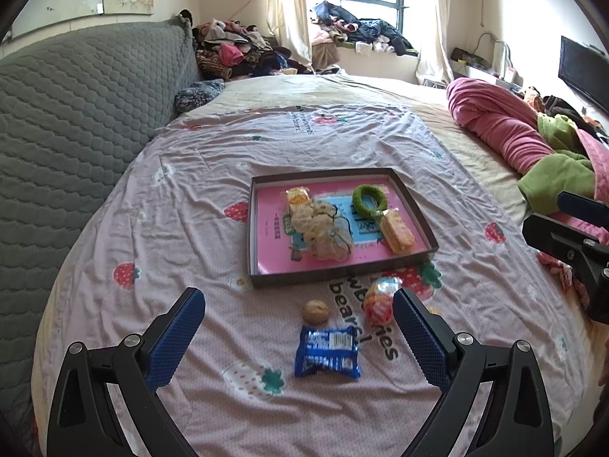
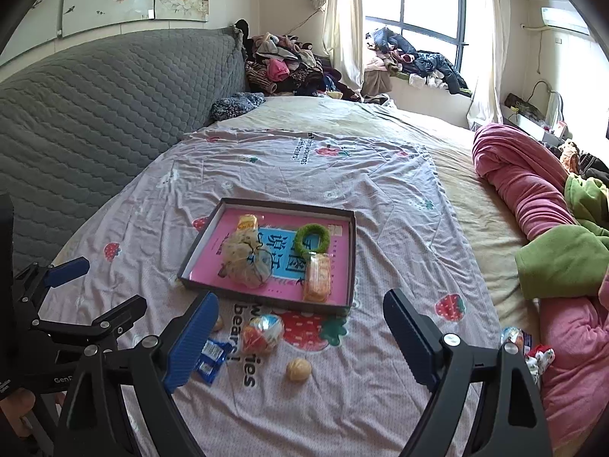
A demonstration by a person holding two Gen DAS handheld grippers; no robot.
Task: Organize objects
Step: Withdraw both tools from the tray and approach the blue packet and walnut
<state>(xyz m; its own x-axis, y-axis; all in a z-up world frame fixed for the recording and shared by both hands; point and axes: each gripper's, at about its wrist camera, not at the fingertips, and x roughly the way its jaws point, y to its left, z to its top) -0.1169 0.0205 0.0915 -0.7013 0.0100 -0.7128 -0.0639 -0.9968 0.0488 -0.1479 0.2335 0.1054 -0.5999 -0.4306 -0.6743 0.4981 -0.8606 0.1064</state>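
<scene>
Left wrist view: tray (image 1: 254, 228) on the bed, holding a mesh pouch (image 1: 327, 234), green ring (image 1: 368, 202) and two wrapped snacks. Outside, just before its near wall: walnut (image 1: 315, 312), blue packet (image 1: 328, 351), foil ball (image 1: 378, 301). Left gripper (image 1: 298, 337) and right gripper (image 2: 300, 339): jaws spread, empty.

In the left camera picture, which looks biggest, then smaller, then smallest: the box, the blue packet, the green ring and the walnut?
1. box
2. blue packet
3. green ring
4. walnut

The packet lies nearer the camera than the ring, so that pair is less certain.
</scene>
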